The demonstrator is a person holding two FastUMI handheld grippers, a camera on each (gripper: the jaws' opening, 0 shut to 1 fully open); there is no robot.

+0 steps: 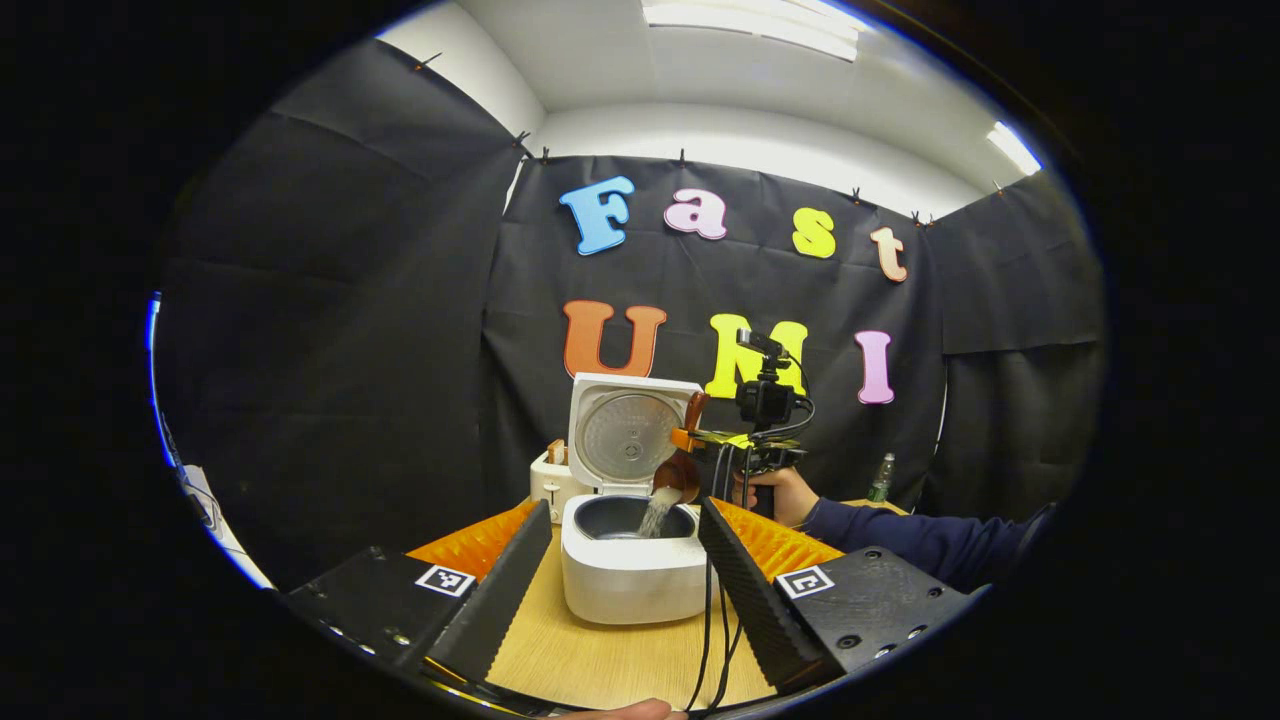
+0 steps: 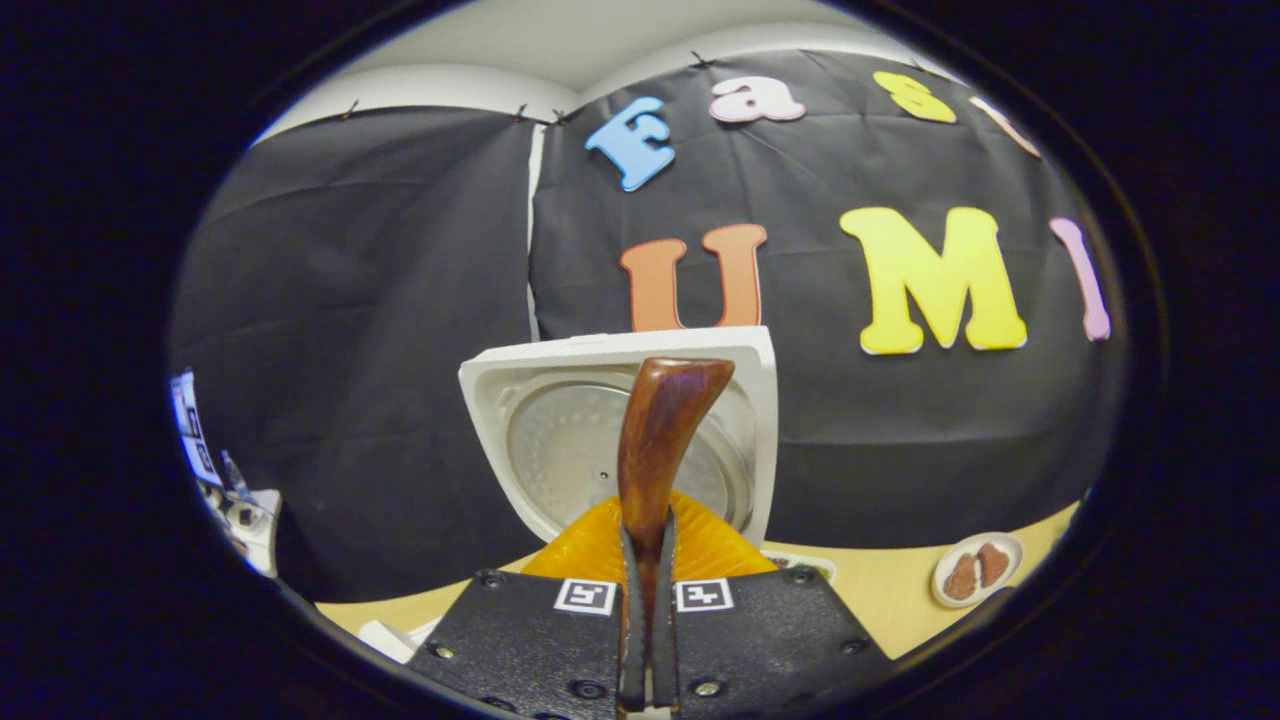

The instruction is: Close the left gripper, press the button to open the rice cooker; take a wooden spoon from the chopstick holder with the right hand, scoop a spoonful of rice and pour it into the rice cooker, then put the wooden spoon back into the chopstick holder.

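The white rice cooker (image 1: 630, 585) stands on the wooden table with its lid (image 1: 628, 435) raised upright. My left gripper (image 1: 622, 507) is open, its fingers spread to either side of the cooker and apart from it. Over the pot's right rim, my right gripper (image 1: 715, 445) is shut on the brown wooden spoon (image 1: 682, 472), which is tipped down. A stream of rice (image 1: 655, 512) falls from it into the dark inner pot. In the right gripper view the spoon handle (image 2: 660, 430) rises from between the shut fingers of the right gripper (image 2: 648, 530), with the cooker lid (image 2: 560, 440) behind it.
A white toaster-like box (image 1: 548, 480) sits behind the cooker on the left. A green bottle (image 1: 880, 478) stands at the back right. A small plate with brown pieces (image 2: 975, 570) lies on the table to the right. Black cables (image 1: 712, 640) run along the table (image 1: 590, 660). A hand and blue sleeve (image 1: 900, 540) hold the right gripper.
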